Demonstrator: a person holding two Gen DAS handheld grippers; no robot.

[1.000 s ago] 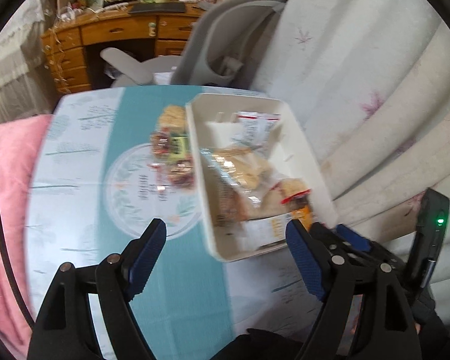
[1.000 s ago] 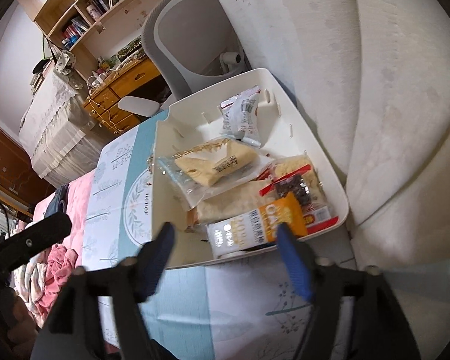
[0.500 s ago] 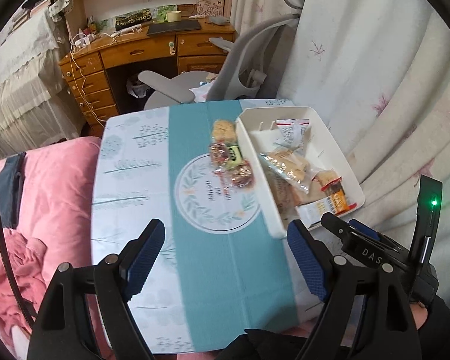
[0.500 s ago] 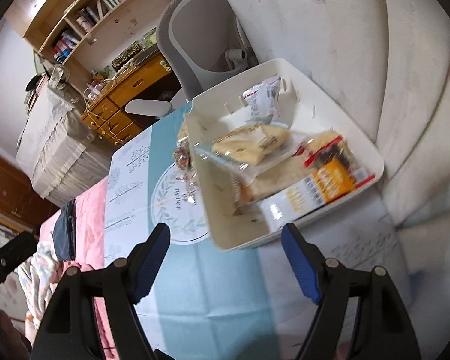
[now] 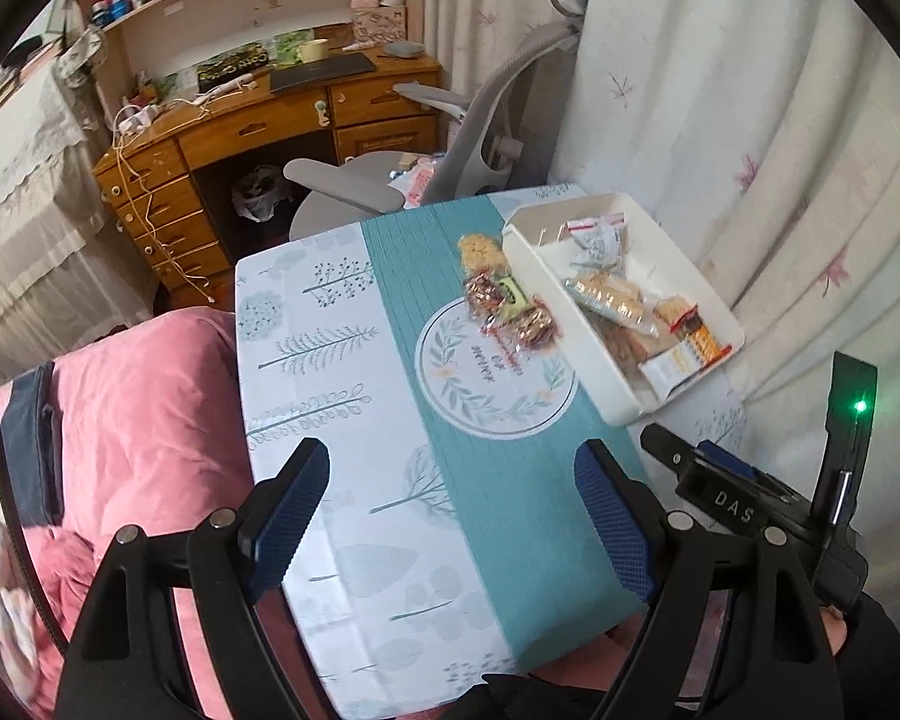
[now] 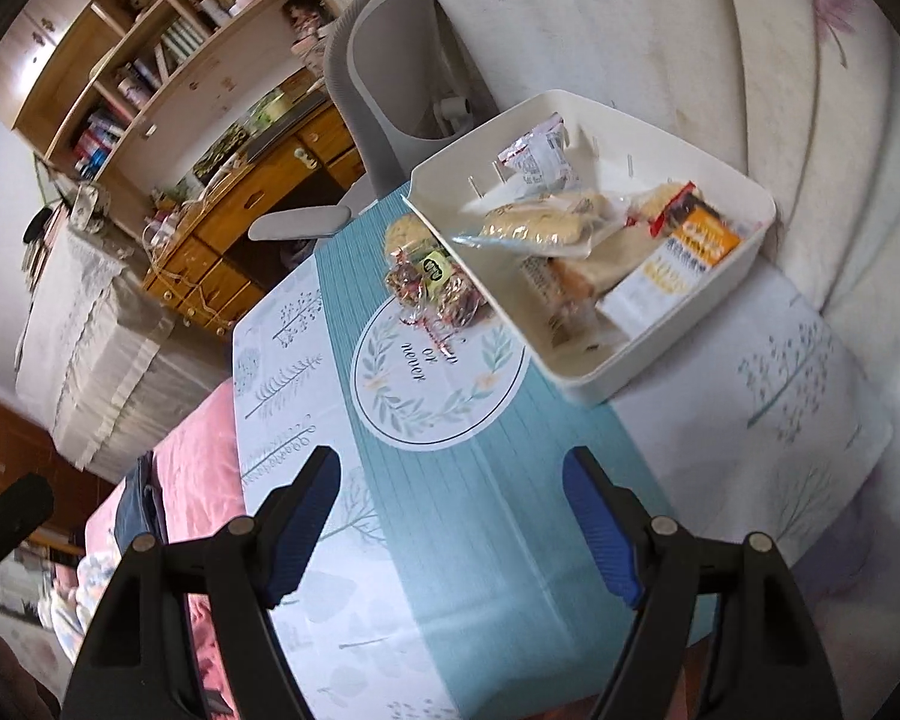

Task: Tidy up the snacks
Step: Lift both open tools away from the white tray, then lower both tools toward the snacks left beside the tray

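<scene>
Both grippers are showing the same build: the left gripper (image 5: 450, 507) and the right gripper (image 6: 450, 516) have black plastic arms, silver rivets and ribbed blue pads. A black block (image 5: 732, 495) marked "DAS" is sitting beside a glowing green light (image 5: 861, 405). Black sleeves (image 5: 882, 654) are covering the wrists.

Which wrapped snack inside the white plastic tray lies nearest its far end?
The white packet with red ends, alone at the white plastic tray's far end; the other snacks crowd the near half.

Soft daylight; fisheye warp w/ dark corners; slight blur.
</scene>
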